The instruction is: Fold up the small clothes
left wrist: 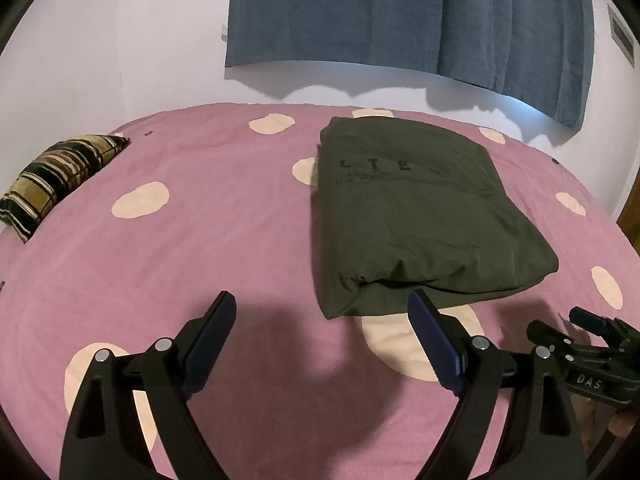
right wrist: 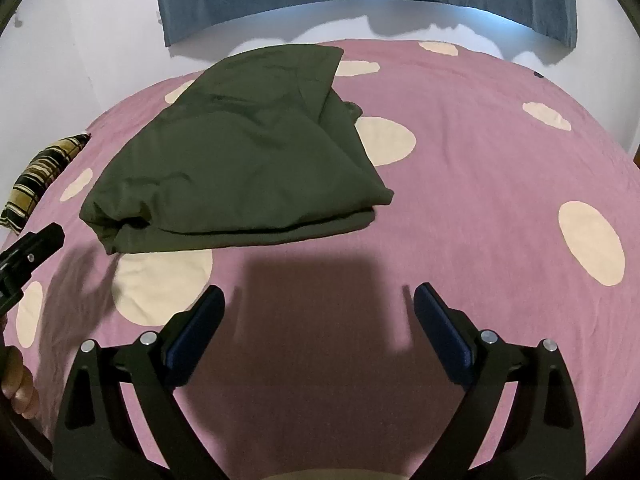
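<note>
Left wrist view first: the left gripper [left wrist: 320,312] hangs over the bed with its jaws spread wide and nothing between them, and the olive-green garment [left wrist: 420,216] lies just ahead and a little to the right on the mauve spotted bedsheet [left wrist: 200,240]. It sits as a thick folded rectangle, faint lettering on top, its rounded folded edge facing the camera. One fingertip of the left gripper is just beside the near edge, though whether it touches the cloth I cannot tell.

Over to the right wrist view: the right gripper [right wrist: 318,300] has its jaws apart too and holds nothing, only shadowed sheet beneath it. From here the garment [right wrist: 240,160] lies ahead and to the left, layers stacked, the top layer a bit rumpled and skewed over the lower ones. A striped pillow [right wrist: 40,176] sits at the far left edge of the bed, and a blue curtain [left wrist: 400,16] hangs on the wall behind.

How will it handle? Soft, light, limp cotton by the look of it, so it will sag and slide apart if lifted by one layer. My call: pinch through all layers at the two near corners, one gripper each, so the stack moves as one.
</note>
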A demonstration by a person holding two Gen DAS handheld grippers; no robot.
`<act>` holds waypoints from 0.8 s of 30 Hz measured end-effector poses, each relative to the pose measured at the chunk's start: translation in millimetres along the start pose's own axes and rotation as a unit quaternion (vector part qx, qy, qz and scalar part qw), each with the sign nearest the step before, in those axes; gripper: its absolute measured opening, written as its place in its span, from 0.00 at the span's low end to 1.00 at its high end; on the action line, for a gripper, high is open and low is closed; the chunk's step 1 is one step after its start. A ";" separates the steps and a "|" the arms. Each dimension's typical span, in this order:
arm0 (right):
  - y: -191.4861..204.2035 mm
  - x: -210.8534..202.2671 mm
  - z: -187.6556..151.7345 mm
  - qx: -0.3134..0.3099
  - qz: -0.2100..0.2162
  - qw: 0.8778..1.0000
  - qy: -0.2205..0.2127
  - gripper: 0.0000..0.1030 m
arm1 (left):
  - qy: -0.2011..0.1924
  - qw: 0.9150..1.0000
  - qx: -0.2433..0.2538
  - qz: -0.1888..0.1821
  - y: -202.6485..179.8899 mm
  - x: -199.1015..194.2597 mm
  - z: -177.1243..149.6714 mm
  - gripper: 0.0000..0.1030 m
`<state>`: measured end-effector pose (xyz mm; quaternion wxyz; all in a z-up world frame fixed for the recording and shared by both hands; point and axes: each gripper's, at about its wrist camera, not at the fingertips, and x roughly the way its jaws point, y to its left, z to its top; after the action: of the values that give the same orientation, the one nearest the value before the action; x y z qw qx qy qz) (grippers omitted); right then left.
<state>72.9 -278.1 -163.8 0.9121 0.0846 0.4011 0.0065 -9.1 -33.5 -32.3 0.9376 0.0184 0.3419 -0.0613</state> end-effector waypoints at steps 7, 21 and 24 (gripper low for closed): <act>-0.9 0.8 -0.3 0.000 0.000 1.000 0.002 0.93 | -0.001 1.000 0.002 0.006 -1.4 -1.1 0.8 0.84; -2.6 4.7 -0.3 -0.003 0.002 1.000 0.007 0.93 | 0.003 1.000 0.005 0.011 -4.4 -0.4 0.7 0.84; -2.7 5.1 -0.5 -0.004 0.002 1.000 0.008 0.93 | -0.004 1.000 0.009 0.015 -6.3 -1.1 0.9 0.84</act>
<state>75.9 -280.2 -168.3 0.9090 0.0818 0.4085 0.0106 -10.2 -39.8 -30.9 0.9396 0.0322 0.3370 -0.0501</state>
